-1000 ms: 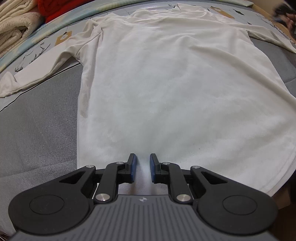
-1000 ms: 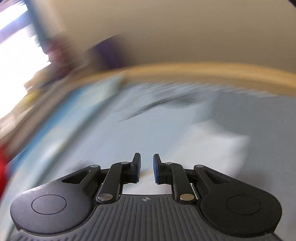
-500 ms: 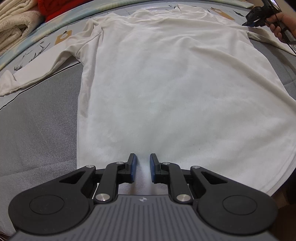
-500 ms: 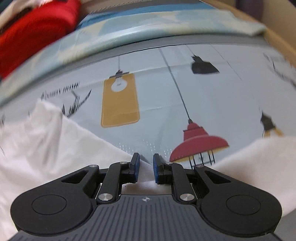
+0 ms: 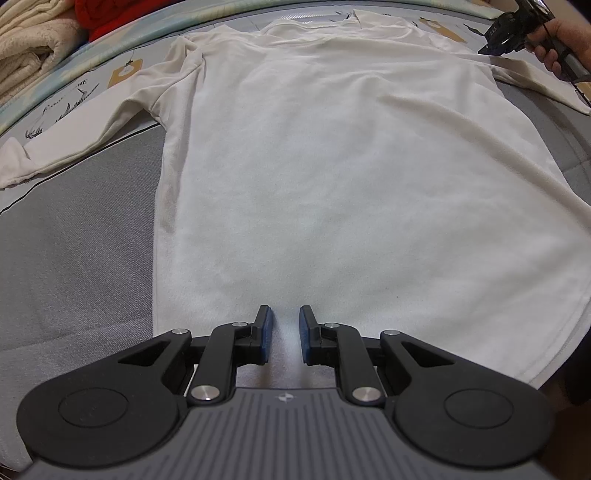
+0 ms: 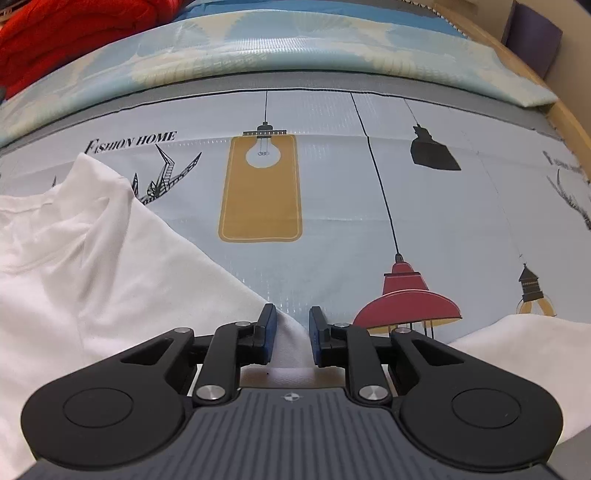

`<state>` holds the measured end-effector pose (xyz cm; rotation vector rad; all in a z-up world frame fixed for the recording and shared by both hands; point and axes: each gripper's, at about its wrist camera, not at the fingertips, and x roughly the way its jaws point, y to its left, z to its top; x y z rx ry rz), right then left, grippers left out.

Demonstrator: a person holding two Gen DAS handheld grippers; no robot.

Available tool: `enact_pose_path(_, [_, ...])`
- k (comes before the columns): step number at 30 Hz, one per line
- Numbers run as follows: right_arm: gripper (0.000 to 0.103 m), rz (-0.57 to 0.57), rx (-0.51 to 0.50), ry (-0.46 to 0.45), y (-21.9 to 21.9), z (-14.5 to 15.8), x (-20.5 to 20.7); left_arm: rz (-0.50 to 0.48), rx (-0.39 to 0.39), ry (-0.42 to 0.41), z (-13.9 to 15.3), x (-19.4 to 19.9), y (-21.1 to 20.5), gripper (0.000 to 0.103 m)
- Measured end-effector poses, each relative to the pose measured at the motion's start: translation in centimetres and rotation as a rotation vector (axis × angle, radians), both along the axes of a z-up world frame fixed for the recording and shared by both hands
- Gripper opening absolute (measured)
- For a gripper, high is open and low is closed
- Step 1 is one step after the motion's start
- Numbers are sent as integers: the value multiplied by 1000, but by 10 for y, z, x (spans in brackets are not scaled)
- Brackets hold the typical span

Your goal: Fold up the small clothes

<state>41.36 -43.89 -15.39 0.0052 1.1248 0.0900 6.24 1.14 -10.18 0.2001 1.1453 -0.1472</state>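
The jaws of the left gripper [image 5: 283,334] stand a little apart over the bottom hem of the white shirt [image 5: 332,177], with a strip of cloth between them; I cannot tell if they pinch it; the jaws of the right gripper [image 6: 291,334] are opening at the shirt's shoulder edge, cloth between them; the shirt lies flat on a bed [image 5: 74,258], sleeves spread out; a red cloth [image 6: 66,33] sits far back; the sheet [image 6: 332,221] has 4 lamp pictures.

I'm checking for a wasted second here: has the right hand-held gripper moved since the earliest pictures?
Yes. The right hand-held gripper swung down toward the white shirt; the yellow lamp print now lies sharp ahead, and its jaws are opening.
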Motion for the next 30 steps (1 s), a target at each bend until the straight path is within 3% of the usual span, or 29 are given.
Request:
enact_pose_path(6, [20, 27, 37, -12, -5, 12, 0, 0, 1, 5, 0, 1, 0, 16])
enact_pose_path(9, [21, 44, 34, 29, -4, 2, 0, 0, 0, 3, 0, 0, 0, 16])
enact_pose_path(15, [21, 36, 67, 15, -8, -1, 1, -1, -1, 2, 0, 0, 0, 16])
enact_pose_path(16, [21, 43, 68, 9, -8, -2, 0, -2, 0, 2, 0, 0, 0, 16])
enact_pose_path(18, [0, 51, 66, -1, -8, -2, 1, -2, 0, 2, 0, 0, 0, 16])
enact_pose_path(22, [0, 64, 65, -13, -8, 3, 4, -2, 1, 2, 0, 0, 0, 16])
enact_pose_path(27, [0, 36, 93, -119, -2, 10, 11, -5, 4, 4, 0, 0, 0, 17])
enact_pose_path(30, [0, -2, 24, -136, 3, 5, 15, -5, 5, 3, 0, 0, 0, 17])
